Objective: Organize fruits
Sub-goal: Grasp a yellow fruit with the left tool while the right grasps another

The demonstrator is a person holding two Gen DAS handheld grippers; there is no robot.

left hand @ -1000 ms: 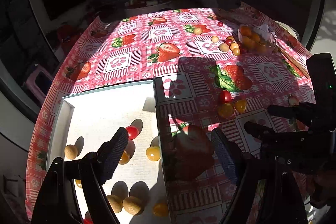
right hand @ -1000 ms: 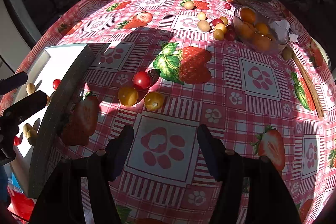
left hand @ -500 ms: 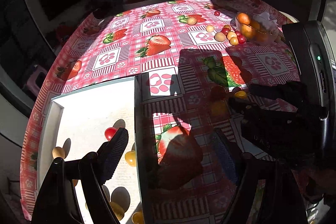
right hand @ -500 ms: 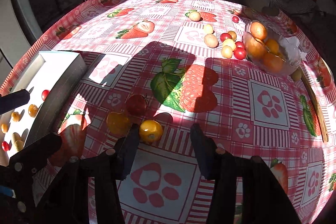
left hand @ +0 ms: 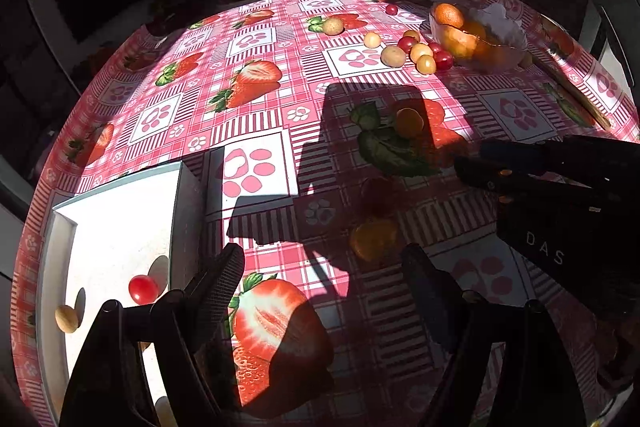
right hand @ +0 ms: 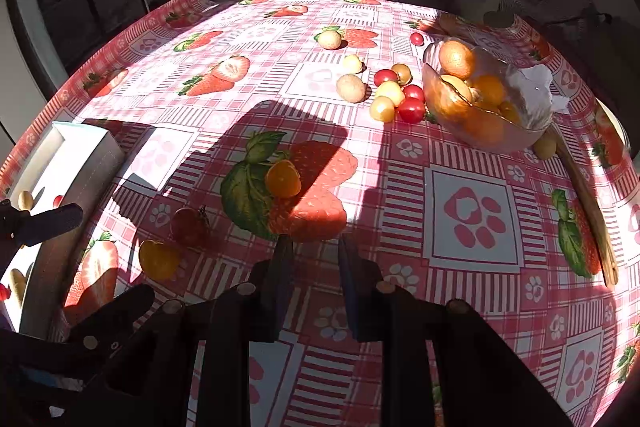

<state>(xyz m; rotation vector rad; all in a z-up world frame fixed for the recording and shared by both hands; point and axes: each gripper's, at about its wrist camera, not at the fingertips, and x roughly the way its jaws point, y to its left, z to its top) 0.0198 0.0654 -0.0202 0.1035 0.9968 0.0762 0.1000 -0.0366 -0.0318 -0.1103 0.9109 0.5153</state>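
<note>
Right gripper (right hand: 314, 255) tilted down over tablecloth (right hand: 472, 211), just closed narrow and empty, left gripper (left hand: 322, 267) wide

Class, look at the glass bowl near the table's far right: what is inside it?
The glass bowl holds several orange fruits. Glare, and fruit lying on top, hide any fruit underneath.

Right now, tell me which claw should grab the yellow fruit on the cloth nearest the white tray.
Left. The left claw is open, and the yellow fruit lies just ahead of its fingers, with the white tray on its side. The right claw has just been closing, on nothing.
</note>
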